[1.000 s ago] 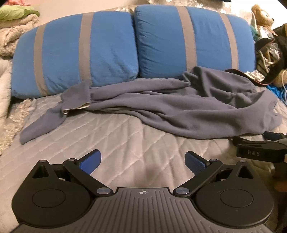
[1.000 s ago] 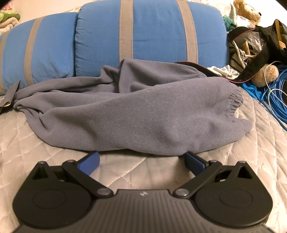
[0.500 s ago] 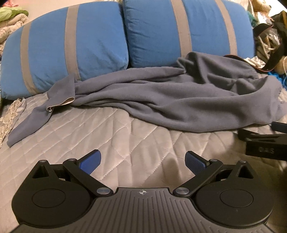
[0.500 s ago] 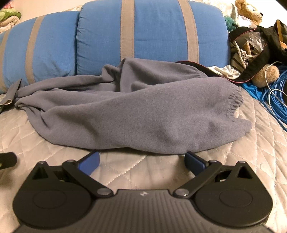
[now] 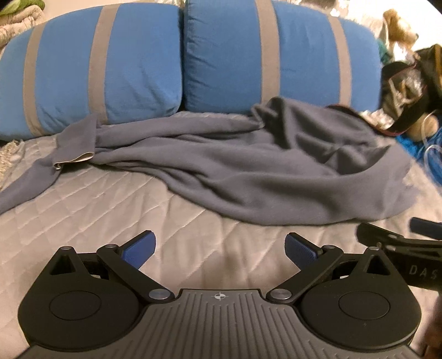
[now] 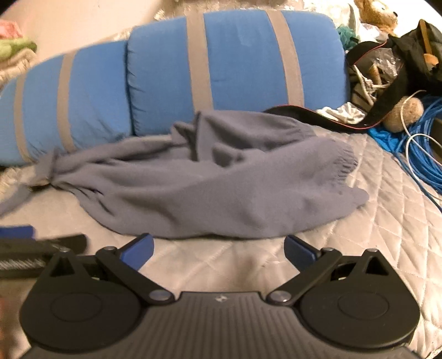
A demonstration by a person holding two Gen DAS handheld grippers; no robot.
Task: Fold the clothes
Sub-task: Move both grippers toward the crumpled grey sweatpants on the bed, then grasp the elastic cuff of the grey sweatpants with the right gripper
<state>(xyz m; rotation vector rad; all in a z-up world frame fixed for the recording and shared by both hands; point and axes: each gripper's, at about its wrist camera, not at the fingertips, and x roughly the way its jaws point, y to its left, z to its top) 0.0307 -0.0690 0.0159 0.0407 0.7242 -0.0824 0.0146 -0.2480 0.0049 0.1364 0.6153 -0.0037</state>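
A crumpled grey-blue fleece garment (image 5: 248, 176) lies across the quilted grey bed cover (image 5: 110, 210), its far edge against two blue pillows. One sleeve or leg trails off to the left, with a pale lining showing at a fold (image 5: 73, 161). My left gripper (image 5: 219, 250) hovers open over bare quilt, short of the garment's near edge. My right gripper (image 6: 219, 250) is open too, its blue pads almost at the garment's (image 6: 221, 187) near hem, holding nothing. Each gripper shows at the edge of the other's view: the right gripper (image 5: 397, 243) and the left gripper (image 6: 41, 243).
Two blue pillows with grey stripes (image 5: 193, 60) line the back of the bed. Clutter sits at the right: a dark bag (image 6: 400, 69), a plush toy (image 6: 406, 113) and coiled blue cable (image 6: 425, 154). Folded fabrics (image 5: 19, 13) pile at the far left.
Both grippers have pulled back and shifted; the garment looks farther in the right wrist view. The left gripper moved right, closer to the right one. Both stay open.
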